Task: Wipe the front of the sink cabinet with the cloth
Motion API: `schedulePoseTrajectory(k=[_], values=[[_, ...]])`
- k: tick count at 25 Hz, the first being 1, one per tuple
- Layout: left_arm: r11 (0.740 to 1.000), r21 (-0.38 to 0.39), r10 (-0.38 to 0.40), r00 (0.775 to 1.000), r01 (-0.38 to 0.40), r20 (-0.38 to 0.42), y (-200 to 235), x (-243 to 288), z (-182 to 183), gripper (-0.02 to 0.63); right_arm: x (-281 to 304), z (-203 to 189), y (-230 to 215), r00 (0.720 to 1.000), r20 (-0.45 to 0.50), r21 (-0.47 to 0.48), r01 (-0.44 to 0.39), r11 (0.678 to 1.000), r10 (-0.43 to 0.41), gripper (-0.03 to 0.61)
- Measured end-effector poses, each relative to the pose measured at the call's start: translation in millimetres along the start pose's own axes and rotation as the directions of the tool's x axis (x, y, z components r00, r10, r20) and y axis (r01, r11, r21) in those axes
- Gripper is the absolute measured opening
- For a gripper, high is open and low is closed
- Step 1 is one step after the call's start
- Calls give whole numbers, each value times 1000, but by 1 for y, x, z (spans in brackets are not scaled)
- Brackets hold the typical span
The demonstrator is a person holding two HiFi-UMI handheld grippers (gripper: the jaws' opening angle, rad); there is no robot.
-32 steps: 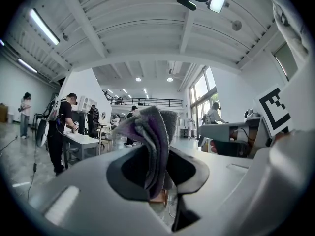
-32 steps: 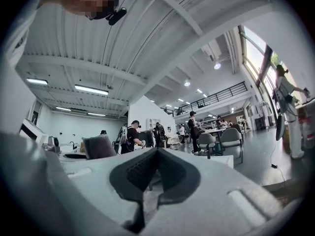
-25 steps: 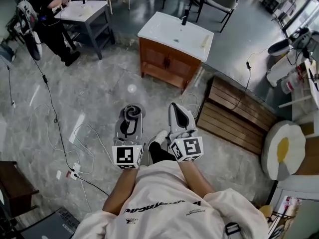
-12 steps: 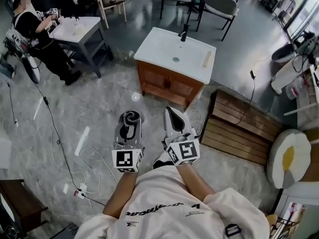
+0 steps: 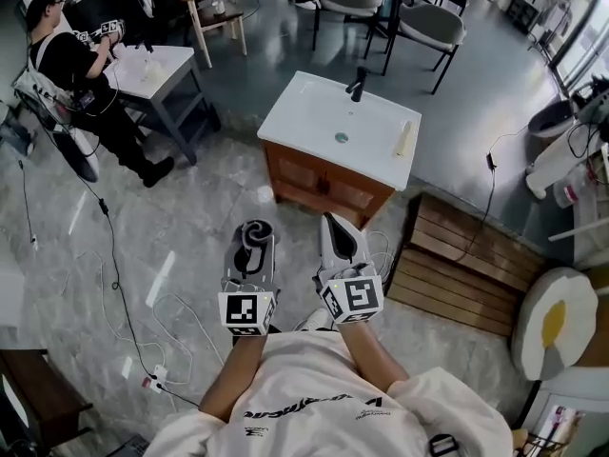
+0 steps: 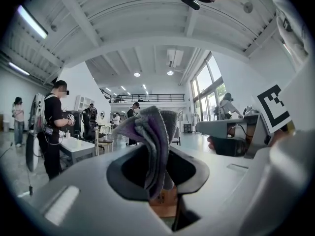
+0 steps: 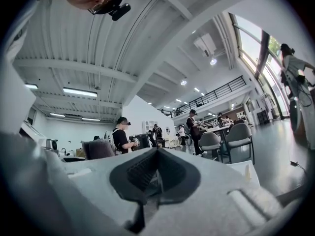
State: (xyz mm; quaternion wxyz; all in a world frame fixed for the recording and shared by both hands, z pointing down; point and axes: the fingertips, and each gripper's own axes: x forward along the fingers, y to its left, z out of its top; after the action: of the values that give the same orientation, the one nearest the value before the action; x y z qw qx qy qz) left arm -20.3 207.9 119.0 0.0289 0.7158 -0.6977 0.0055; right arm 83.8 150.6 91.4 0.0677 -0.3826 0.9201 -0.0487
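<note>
The sink cabinet (image 5: 319,187) is a brown wooden unit with a white basin top (image 5: 314,131) and black tap, standing ahead of me in the head view. My left gripper (image 5: 255,234) is shut on a grey-purple cloth (image 5: 253,235), which bunches up between the jaws in the left gripper view as the cloth (image 6: 152,141). My right gripper (image 5: 335,228) is shut with nothing in it; its dark pads (image 7: 147,173) meet. Both grippers hover over the floor, well short of the cabinet front.
A slatted wooden pallet (image 5: 457,255) lies right of the cabinet. Cables (image 5: 181,303) trail across the grey floor at left. A person (image 5: 76,74) works at a white table (image 5: 157,69) at far left. Chairs (image 5: 428,27) stand behind the sink.
The view has moved forward and the cabinet sits lower and nearer in the frame. Both grippers keep their pose, the left still holding the cloth.
</note>
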Motion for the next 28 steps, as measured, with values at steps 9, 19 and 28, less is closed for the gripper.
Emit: schedulePoseTrajectory(k=[9,19,28], values=[[998,-35,-47,998,46,-41,36,35,-16,86,38,-25,0,998,-40,15,42,999,-41,0],[986,-40,-166,985,164,-51,103,95,-10,84,115,-35,10,987,-45,11,153,988,-152,0],[955,-67,-296,947,290,-123,150,131,-60,84,164,-80,14,957,-74,-24,278,960,-279,0]])
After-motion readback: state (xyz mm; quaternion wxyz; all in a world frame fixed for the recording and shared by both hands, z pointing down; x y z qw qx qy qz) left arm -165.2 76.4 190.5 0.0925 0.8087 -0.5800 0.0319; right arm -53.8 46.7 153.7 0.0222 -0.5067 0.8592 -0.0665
